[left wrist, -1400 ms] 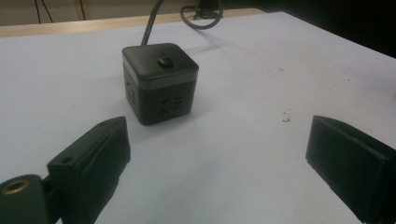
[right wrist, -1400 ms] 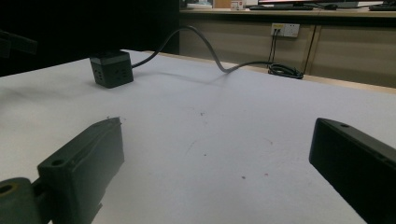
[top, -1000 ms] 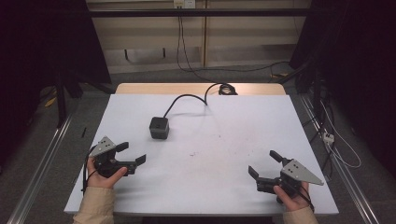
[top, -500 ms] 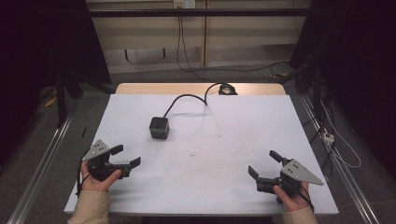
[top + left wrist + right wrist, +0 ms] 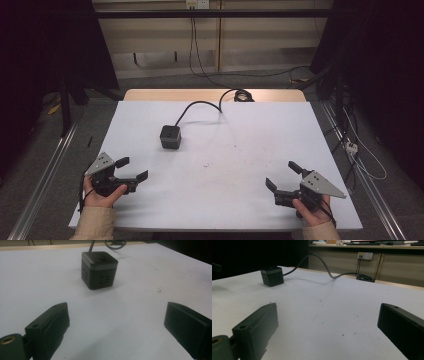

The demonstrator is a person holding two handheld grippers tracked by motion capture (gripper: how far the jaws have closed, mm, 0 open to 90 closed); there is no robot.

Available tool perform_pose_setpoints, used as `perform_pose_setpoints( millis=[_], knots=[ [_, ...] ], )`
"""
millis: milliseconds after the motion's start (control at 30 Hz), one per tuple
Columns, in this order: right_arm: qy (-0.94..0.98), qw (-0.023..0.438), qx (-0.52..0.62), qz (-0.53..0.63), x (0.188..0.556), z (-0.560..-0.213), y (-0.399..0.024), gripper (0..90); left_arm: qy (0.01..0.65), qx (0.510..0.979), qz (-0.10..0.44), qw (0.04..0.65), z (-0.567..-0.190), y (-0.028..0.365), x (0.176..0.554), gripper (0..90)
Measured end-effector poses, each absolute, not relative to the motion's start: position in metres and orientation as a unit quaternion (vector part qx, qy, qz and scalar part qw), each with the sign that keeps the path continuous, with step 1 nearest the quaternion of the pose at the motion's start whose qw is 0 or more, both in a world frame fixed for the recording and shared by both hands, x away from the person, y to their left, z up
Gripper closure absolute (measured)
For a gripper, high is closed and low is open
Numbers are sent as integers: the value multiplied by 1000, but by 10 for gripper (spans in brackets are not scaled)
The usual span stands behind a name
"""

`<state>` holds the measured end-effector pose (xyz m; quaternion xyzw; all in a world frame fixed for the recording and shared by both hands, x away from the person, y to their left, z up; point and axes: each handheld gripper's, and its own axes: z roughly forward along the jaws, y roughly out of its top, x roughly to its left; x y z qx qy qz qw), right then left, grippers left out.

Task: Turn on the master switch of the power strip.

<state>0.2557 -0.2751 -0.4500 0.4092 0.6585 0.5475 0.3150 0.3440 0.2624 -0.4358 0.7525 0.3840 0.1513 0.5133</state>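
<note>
A black cube-shaped power socket (image 5: 170, 136) sits on the white table (image 5: 215, 165), left of centre, with its grey cable (image 5: 200, 105) running to the far edge. In the left gripper view the cube (image 5: 99, 269) stands ahead of the jaws, sockets on its sides and a button on top. My left gripper (image 5: 132, 169) rests near the table's front left, open and holding nothing. My right gripper (image 5: 283, 175) is at the front right, also open and holding nothing. From the right gripper view the cube (image 5: 272, 276) is far off to the left.
The cable coils (image 5: 243, 95) at the table's wooden far edge. Wall sockets (image 5: 365, 255) and hanging cables lie behind. Metal rails (image 5: 45, 175) run along both sides of the table. Small dark specks (image 5: 206, 165) mark the table's middle.
My left gripper has drawn back toward the front left corner of the table. The right gripper and the cube have stayed put.
</note>
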Motion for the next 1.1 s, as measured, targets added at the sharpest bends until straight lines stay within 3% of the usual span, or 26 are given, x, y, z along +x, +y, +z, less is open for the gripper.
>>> perform_pose_setpoints(
  millis=[1100],
  knots=[
    [660,314,415,543,255,-452,-277,23,375,762,145,508,-441,261,343,53]
  ],
)
